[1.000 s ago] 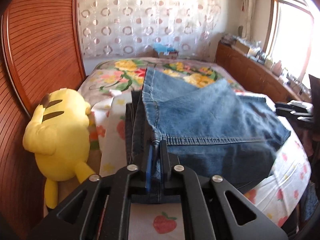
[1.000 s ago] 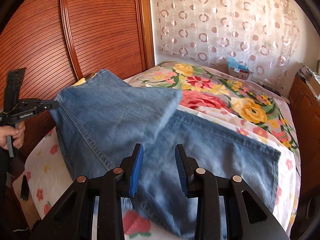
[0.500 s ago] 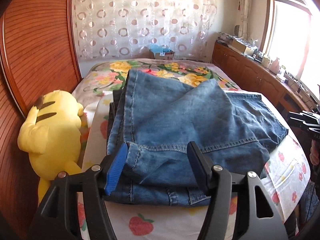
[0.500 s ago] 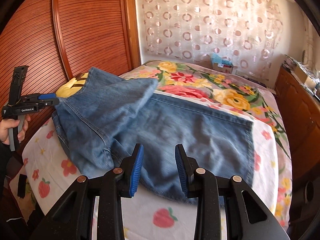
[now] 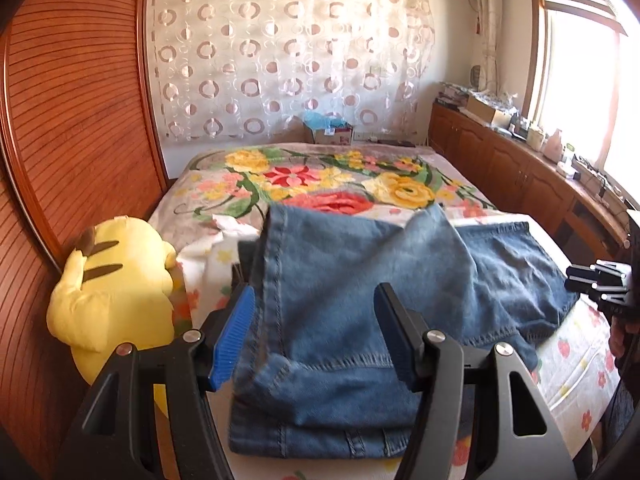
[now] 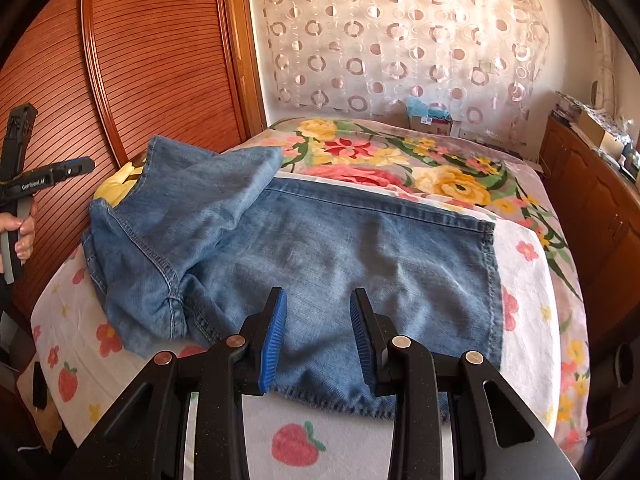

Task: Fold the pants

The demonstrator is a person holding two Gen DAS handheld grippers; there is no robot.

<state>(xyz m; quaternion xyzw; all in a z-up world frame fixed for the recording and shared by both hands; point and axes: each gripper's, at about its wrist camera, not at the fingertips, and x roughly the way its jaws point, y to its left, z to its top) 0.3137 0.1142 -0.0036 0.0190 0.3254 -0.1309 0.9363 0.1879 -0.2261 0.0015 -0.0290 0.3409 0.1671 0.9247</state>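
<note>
Blue denim pants lie on the bed, one part folded over in a loose, rumpled layer. In the right wrist view the pants spread across the sheet, with the folded part bunched at the left. My left gripper is open and empty, held above the near edge of the folded denim. My right gripper is open and empty, just above the pants' near hem. The left gripper also shows at the far left of the right wrist view.
A yellow plush toy sits at the bed's left edge against the wooden panel wall. The bed has a strawberry sheet and a floral blanket. A wooden cabinet with clutter runs along the right. A small box stands beyond the bed.
My left gripper opened and let go of the denim, which dropped onto the pants, then pulled back and up. My right gripper stayed open and drew back a little.
</note>
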